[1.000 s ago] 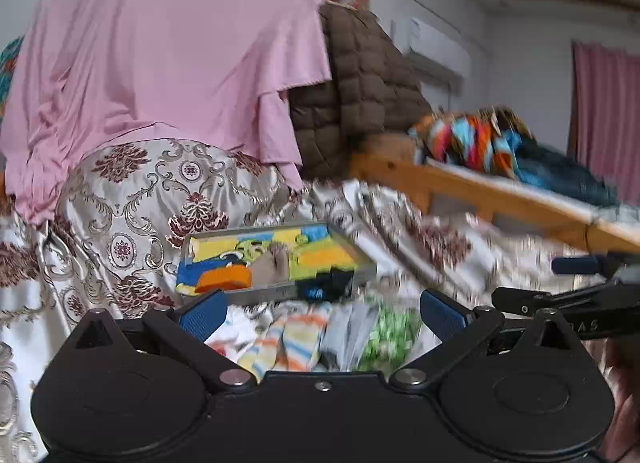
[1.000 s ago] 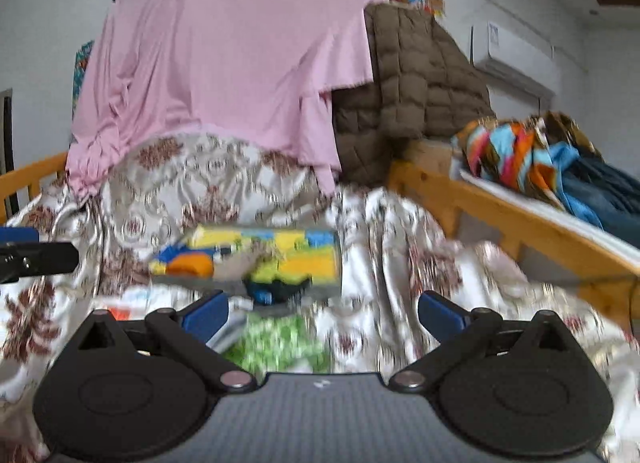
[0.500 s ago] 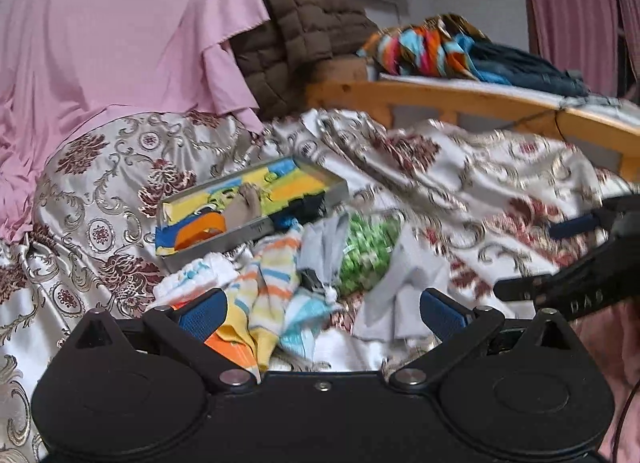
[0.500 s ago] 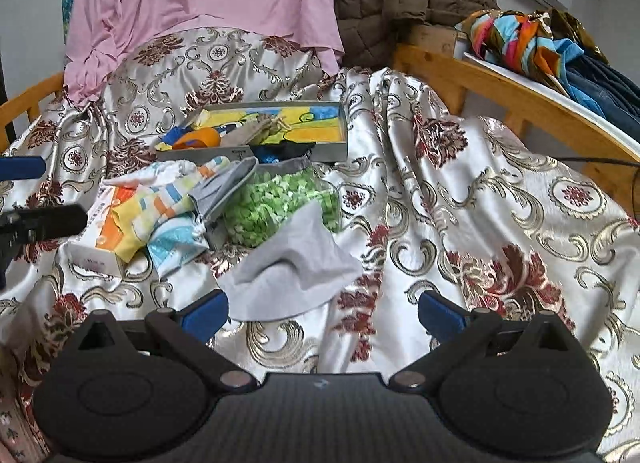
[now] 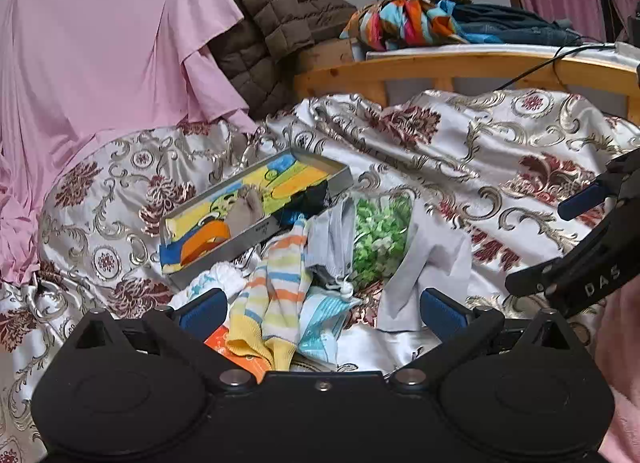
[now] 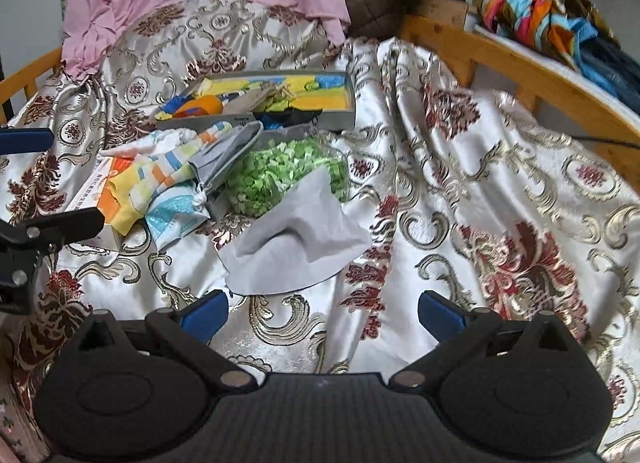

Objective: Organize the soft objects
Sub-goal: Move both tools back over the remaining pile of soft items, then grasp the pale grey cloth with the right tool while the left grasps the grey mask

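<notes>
Approach step: left gripper (image 5: 322, 313) hovers over the striped sock (image 5: 276, 287), jaws spread and empty; grey cloth (image 6: 296, 241) lies mid-bed before the right gripper (image 6: 322, 313), jaws likewise spread; next, probably descend and pinch 1

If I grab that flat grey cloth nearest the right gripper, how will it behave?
The grey cloth lies creased and draped over the bedspread, so it likely hangs floppy and light. On that shiny fabric it may slide when pushed.
</notes>
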Demonstrator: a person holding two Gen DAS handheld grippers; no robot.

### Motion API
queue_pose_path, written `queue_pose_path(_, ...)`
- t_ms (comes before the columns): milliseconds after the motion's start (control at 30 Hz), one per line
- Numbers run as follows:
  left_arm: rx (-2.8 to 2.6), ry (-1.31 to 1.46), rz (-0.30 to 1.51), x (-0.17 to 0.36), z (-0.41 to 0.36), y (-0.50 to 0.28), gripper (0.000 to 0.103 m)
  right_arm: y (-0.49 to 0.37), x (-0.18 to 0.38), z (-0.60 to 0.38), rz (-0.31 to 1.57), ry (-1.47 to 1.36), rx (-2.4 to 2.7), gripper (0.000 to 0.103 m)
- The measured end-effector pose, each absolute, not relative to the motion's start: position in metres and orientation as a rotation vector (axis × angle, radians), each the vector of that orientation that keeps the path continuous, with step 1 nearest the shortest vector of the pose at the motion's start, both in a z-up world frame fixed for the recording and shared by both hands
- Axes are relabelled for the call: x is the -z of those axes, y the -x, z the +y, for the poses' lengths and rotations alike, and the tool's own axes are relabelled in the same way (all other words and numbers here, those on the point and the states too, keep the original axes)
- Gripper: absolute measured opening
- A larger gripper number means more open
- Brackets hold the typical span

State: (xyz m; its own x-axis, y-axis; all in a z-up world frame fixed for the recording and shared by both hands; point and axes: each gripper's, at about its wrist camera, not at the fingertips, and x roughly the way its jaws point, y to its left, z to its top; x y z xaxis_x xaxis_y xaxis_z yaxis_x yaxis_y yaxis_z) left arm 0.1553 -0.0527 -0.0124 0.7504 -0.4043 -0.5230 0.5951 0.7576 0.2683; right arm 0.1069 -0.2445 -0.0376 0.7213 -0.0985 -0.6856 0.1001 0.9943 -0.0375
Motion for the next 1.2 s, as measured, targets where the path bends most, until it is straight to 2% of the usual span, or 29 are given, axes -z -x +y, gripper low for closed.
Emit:
queue_pose_path(300, 0.534, -0.473, 0.448, 0.024, -0.059, -0.185, 0.102, -0.143, 0.046, -0.254, 0.806, -0.110, 0.077, 0.103)
queue_pose_path(600, 0.510, -0.343, 0.476, 0.028, -0.057, -0.223, 0.102, -0.179, 0.061, -0.277, 0.838, -0.223, 0.073, 0.103)
queue_pose_path(800, 0.546, -0.355, 0.438, 0.029, -0.069, -0.229, 0.102, -0.192, 0.074, -0.292, 0.830, -0.321, 0.069, 0.103)
queue_pose_path(1200, 0.624, -0.391, 0.388, 0.041, -0.089, -0.251, 0.102, -0.208, 0.069, -0.292, 0.768, -0.238, 0.071, 0.103)
